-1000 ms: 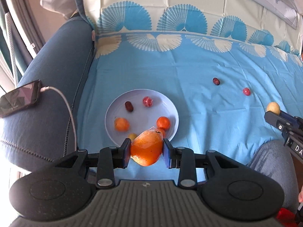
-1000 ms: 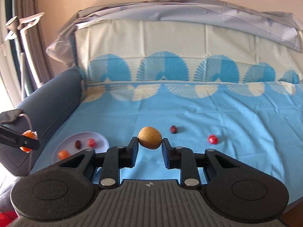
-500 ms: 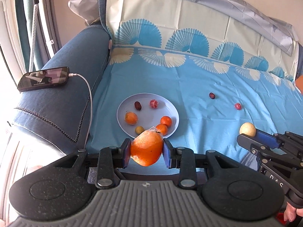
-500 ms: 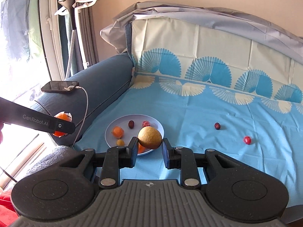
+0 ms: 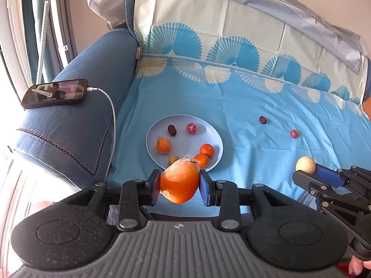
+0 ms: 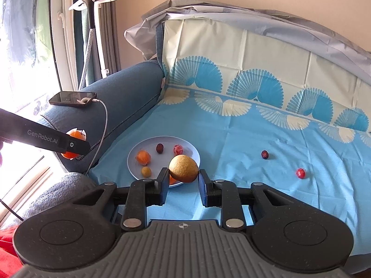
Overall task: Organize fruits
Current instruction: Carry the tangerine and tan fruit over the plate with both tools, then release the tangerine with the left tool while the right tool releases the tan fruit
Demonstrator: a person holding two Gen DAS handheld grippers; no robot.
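My left gripper (image 5: pixel 180 186) is shut on a large orange fruit in clear wrap (image 5: pixel 179 183), held in the air just short of the near rim of the pale plate (image 5: pixel 209 135). Several fruits lie on that plate: a wrapped orange one (image 5: pixel 163 145), two small oranges (image 5: pixel 206 150), a dark date, a red wrapped one and a small yellow one. My right gripper (image 6: pixel 183 179) is shut on a round tan fruit (image 6: pixel 183 168), hovering before the plate (image 6: pixel 136 151). A dark fruit (image 6: pixel 264 154) and a red one (image 6: pixel 300 173) lie loose on the blue cloth.
A phone (image 5: pixel 54 93) on a white charging cable (image 5: pixel 113 115) rests on the blue sofa arm (image 5: pixel 76 125) left of the plate. The patterned cloth climbs the sofa back (image 5: pixel 231 34). A garment steamer (image 6: pixel 89 23) stands by the window.
Both grippers pulled back from the sofa seat and rose a little, keeping their fruits. The plate now looks smaller and farther off, and more of the sofa arm and window shows.
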